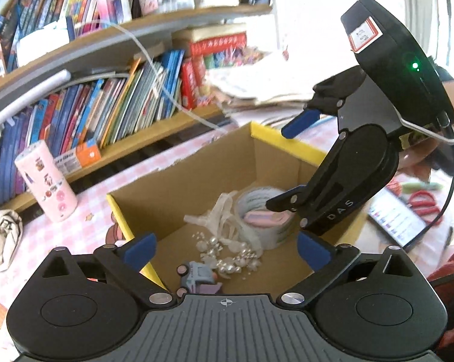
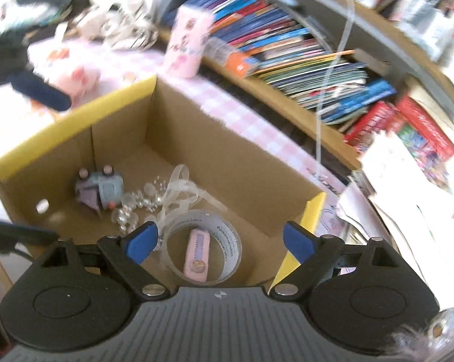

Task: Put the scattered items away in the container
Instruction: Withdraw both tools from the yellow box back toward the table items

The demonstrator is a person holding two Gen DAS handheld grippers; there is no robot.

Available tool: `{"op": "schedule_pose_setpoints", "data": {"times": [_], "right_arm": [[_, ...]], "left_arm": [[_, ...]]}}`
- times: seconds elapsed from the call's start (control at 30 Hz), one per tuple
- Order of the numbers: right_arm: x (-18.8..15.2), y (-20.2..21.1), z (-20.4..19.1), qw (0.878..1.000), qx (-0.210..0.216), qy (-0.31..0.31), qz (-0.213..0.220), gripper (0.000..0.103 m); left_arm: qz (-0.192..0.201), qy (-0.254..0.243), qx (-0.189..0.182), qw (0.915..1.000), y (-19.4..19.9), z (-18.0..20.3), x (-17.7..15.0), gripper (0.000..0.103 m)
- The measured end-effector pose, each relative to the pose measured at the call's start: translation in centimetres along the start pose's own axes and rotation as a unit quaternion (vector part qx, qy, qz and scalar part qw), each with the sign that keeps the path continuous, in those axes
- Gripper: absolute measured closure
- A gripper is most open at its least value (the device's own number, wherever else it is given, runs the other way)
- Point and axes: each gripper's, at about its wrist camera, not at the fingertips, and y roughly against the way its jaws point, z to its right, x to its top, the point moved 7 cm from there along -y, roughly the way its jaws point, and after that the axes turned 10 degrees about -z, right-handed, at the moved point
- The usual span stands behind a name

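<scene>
Both your grippers hang over the open cardboard box (image 1: 275, 163), so the step in hand looks like letting go and pulling clear; do it by lifting straight up until the fingers are above the yellow rim before you swing away, so nothing inside gets dragged out or the wall knocked. Your left gripper (image 1: 225, 249) stands wide with nothing between its blue pads, and it looks down at the box floor near its near-left corner. Your right gripper (image 2: 220, 241) is also spread wide and empty, poised above the right end of the box. Going left to right across the box floor: a small pastel toy car (image 2: 100, 188) lies tipped near the left wall, beside it a scatter of clear and pearly beads (image 2: 136, 205), then a loose curl of pale ribbon (image 2: 181, 193), and at the right end a roll of clear tape (image 2: 205, 250) lying flat with a pink utility knife (image 2: 196, 256) resting inside its ring. The light pieces, beads and ribbon, would shift at the slightest brush, so keep your fingers off them. Out on the pink checked desk cloth (image 1: 85, 220), a pink patterned can (image 1: 46, 181) stands upright beyond the box's left wall, and red scissors (image 1: 423, 205) lie past its right side; these may be next.
</scene>
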Motion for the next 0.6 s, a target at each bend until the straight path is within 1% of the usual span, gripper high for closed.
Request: {"op": "schedule_pose_setpoints", "data": {"times": [0.13, 0.27, 0.43, 0.6], "right_arm": [[-0.9, 2.5, -0.3, 0.998, -0.019, -0.058, 0.023, 0.009], [-2.0, 4.4, -1.0, 0.992, -0.038, -0.113, 0.039, 0.009], [-3.1, 6.1, -2.5, 0.983, -0.051, -0.171, 0.052, 0.008], [-3.7, 7.3, -4.8, 0.976, -0.064, -0.202, 0.056, 0.007]], "left_arm": [[0.025, -0.002, -0.015, 0.9996, 1.7, 0.2, -0.7, 0.001], [0.039, -0.007, -0.027, 0.9988, 3.2, 0.3, -1.8, 0.0], [0.05, -0.002, -0.03, 0.9983, 5.1, -0.4, -3.6, 0.0], [0.054, 0.015, -0.022, 0.9982, 7.2, -1.6, -5.8, 0.0]]}}
